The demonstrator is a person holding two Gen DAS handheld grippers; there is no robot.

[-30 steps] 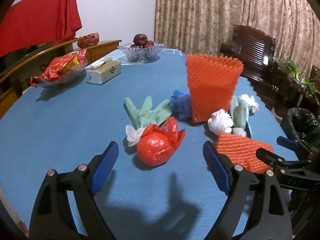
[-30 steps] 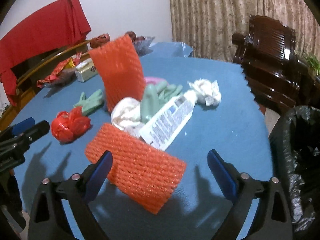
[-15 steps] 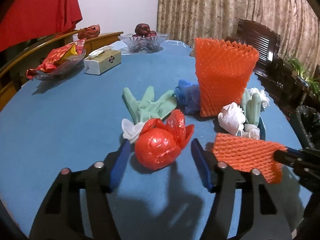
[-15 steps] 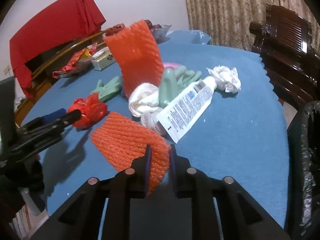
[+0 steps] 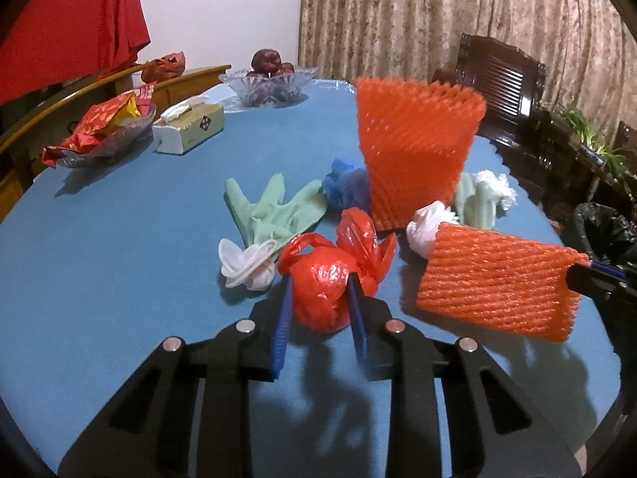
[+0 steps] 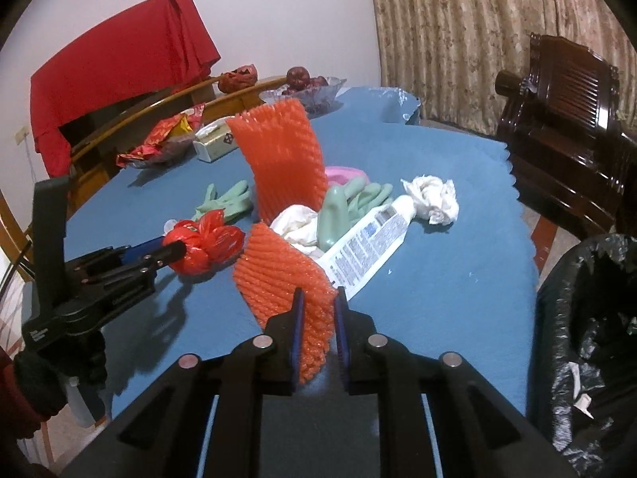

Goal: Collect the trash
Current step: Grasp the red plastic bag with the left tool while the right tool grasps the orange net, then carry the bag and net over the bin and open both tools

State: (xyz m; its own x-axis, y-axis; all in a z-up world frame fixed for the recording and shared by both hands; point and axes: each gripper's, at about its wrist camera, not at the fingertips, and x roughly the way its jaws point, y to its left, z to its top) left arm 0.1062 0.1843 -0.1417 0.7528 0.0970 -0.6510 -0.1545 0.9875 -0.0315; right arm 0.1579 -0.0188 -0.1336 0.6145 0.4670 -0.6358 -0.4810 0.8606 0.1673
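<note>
Crumpled red plastic bag (image 5: 324,285), knotted: clenched by the just-closing left gripper (image 5: 318,302), angled down. Flat orange foam-net sleeve (image 6: 284,275): corner pinched in the right gripper (image 6: 318,310), raised off the blue table (image 6: 438,279).

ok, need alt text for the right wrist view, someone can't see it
The right gripper is shut on the edge of a flat orange foam net over a blue table. To its left, the left gripper clamps a knotted red plastic bag. Behind lie green gloves, a white tube and crumpled tissue; a black-lined bin stands at right.
</note>
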